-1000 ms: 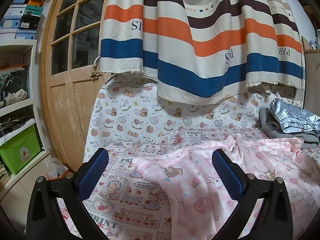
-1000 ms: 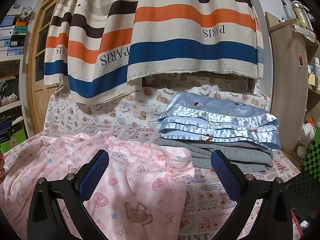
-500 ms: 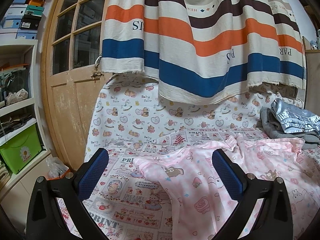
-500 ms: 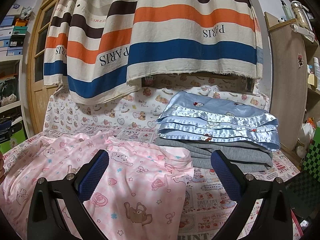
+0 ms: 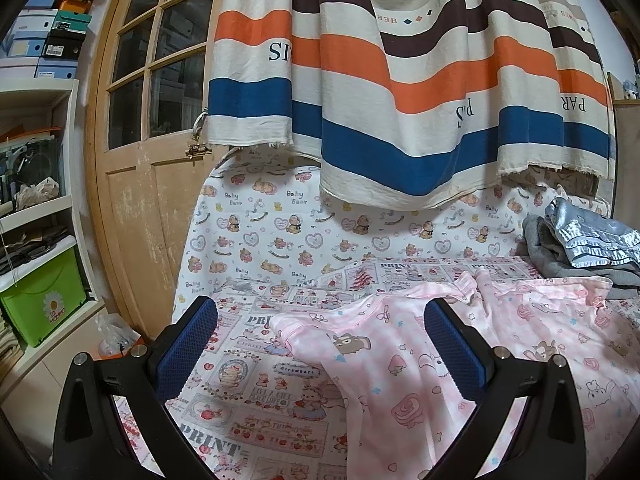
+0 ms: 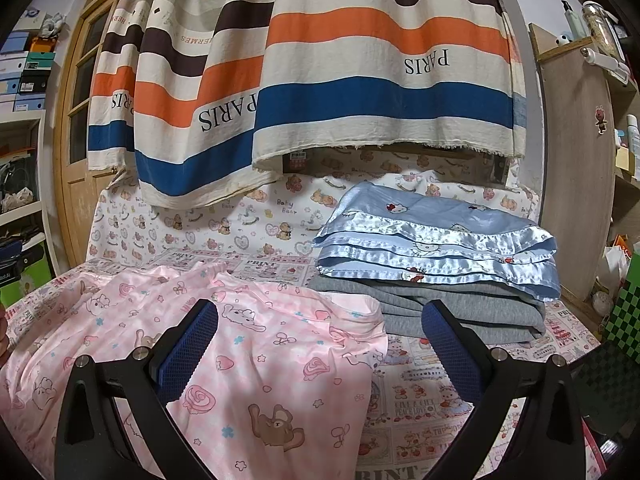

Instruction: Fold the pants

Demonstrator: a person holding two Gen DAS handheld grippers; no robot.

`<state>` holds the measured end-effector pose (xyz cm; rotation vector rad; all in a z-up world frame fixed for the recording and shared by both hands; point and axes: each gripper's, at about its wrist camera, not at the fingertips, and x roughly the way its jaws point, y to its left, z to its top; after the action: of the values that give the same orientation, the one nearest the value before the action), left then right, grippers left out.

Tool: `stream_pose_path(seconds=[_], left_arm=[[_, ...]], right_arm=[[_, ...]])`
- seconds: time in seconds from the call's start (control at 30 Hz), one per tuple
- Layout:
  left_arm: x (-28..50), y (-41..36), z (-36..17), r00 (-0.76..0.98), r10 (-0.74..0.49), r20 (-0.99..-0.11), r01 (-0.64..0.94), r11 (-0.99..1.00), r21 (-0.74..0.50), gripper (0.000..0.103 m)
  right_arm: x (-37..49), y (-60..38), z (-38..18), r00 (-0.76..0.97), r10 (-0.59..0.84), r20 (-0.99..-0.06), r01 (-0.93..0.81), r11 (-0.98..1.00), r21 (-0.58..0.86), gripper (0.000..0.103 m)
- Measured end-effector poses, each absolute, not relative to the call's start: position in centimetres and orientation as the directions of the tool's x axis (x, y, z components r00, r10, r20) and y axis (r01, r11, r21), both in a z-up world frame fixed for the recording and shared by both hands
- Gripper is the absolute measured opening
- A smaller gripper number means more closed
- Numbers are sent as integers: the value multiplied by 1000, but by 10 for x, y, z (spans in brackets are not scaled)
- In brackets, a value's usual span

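One pair of pink pants [image 5: 420, 360] lies spread and wrinkly on the picture-printed sheet [image 5: 256, 392]. The soft cloth has bears and roses on it, and its near end is cut off. The left gripper [image 5: 320, 344] and right gripper [image 6: 318, 344] hang above it, both wide apart, holding nothing. One shiny blue blanket [image 6: 436, 236] sits folded on one gray blanket [image 6: 452, 312].

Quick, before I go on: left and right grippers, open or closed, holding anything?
Left gripper: open, empty, above the pink pants.
Right gripper: open, empty, above the pants too.
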<state>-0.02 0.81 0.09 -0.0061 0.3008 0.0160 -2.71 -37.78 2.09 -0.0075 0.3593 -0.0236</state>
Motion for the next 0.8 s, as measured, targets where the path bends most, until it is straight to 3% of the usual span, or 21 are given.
stream_pose_path(seconds=[0.8], left_arm=[[0,7,1,954,21,-298,-22,1000,1,103]], right_arm=[[-27,-378,21,936,-28,-351,26,1000,-10,103]])
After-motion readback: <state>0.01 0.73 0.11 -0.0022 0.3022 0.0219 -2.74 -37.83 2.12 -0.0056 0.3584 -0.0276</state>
